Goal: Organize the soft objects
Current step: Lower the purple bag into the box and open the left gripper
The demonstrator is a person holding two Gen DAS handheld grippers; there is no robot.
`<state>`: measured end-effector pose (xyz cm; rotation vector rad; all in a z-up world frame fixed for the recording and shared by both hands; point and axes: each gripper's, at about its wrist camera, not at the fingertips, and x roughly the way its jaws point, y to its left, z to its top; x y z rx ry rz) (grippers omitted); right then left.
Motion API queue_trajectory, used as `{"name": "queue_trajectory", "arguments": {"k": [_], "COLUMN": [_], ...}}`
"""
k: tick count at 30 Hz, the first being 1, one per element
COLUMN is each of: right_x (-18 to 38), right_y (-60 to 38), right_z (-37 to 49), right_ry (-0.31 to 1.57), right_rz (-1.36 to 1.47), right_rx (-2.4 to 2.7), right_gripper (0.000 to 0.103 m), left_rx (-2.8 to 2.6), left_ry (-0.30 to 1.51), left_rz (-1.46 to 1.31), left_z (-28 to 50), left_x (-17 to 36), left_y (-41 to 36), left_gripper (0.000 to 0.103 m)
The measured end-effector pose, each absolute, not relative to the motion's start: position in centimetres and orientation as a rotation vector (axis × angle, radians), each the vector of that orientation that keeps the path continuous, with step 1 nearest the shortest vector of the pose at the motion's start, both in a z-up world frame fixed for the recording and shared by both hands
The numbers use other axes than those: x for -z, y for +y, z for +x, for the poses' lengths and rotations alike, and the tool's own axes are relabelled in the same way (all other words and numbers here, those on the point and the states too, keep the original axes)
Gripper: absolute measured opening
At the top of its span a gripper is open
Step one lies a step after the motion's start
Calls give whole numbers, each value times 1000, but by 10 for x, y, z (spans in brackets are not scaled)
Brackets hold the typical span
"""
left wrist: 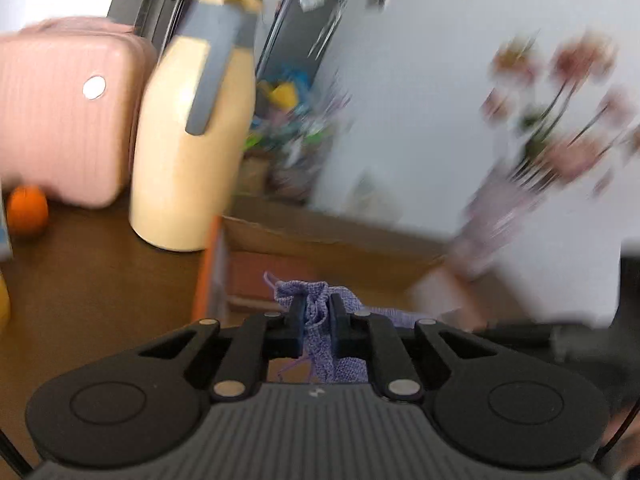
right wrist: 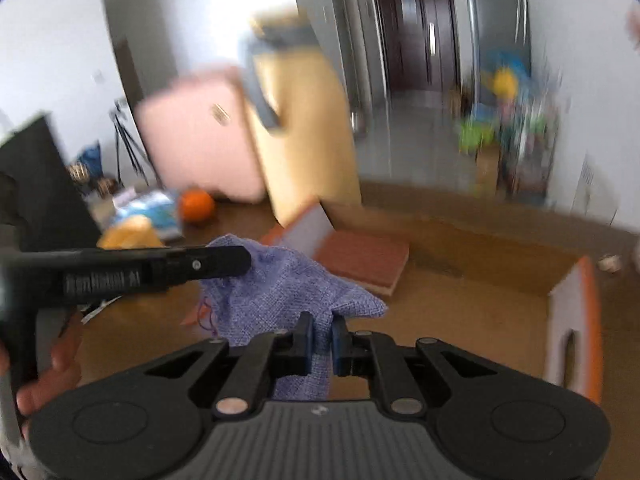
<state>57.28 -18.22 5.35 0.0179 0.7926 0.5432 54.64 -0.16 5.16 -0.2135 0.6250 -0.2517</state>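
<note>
A purple woven cloth (right wrist: 276, 288) hangs between my two grippers above an open cardboard box (right wrist: 472, 264). My left gripper (left wrist: 318, 310) is shut on one bunched corner of the cloth (left wrist: 320, 300). My right gripper (right wrist: 321, 328) is shut on another corner. In the right wrist view the left gripper (right wrist: 224, 258) reaches in from the left and holds the cloth's far edge. A reddish-brown folded item (right wrist: 364, 258) lies inside the box below the cloth.
A cream-yellow thermos jug (left wrist: 192, 132), a pink case (left wrist: 60, 108) and an orange (left wrist: 27, 210) stand on the brown table (left wrist: 92, 280) left of the box. The box has orange-edged flaps (right wrist: 580, 320). A blurred flower vase (left wrist: 500, 208) stands at right.
</note>
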Motion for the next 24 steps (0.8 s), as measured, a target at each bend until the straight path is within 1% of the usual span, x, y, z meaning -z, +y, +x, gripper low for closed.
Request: {"name": "queue_trajectory", "arguments": {"k": [2, 4, 5, 6, 7, 8, 9, 10, 11, 13, 15, 16, 18, 21, 22, 23, 24], "right_x": [-33, -17, -10, -5, 0, 3, 3, 0, -5, -19, -33, -46, -69, -106, -115, -124, -131], "right_y": [-170, -161, -159, -156, -156, -156, -158, -161, -164, -173, -182, -189, -204, -233, -245, -261, -274], "right_z": [615, 641, 650, 657, 664, 667, 665, 663, 662, 652, 644, 635, 618, 575, 557, 536, 517], "right_ry": [866, 905, 912, 920, 929, 937, 937, 930, 917, 878, 852, 835, 806, 740, 713, 683, 658], "right_rz": [6, -3, 0, 1, 4, 3, 5, 12, 22, 18, 5, 4, -7, -43, -50, -53, -54], "right_rx": [-512, -487, -474, -463, -455, -456, -464, -476, -482, -450, -415, -403, -385, -340, -320, -300, -285], "right_gripper": [9, 10, 16, 19, 27, 35, 40, 52, 62, 66, 66, 66, 68, 78, 83, 86, 86], "left_rx": [203, 174, 163, 156, 157, 163, 168, 172, 179, 189, 178, 176, 180, 171, 182, 192, 186], "left_ry": [661, 688, 703, 711, 714, 703, 682, 666, 663, 654, 633, 612, 570, 514, 492, 469, 445], "left_rz": [-117, -27, 5, 19, 22, 9, -8, -15, -12, -3, 5, 8, 18, 23, 22, 24, 29], "left_z": [577, 595, 601, 603, 605, 604, 602, 600, 597, 590, 580, 572, 554, 521, 505, 488, 471], "left_x": [-38, -24, -18, -14, -13, -14, -17, -20, -24, -33, -47, -59, -81, -111, -121, -130, -137], "left_y": [-13, -22, -24, -24, -23, -20, -17, -16, -15, -15, -15, -14, -12, -2, 4, 12, 20], "left_gripper": [13, 17, 18, 28, 35, 45, 47, 47, 47, 50, 58, 60, 70, 80, 83, 87, 89]}}
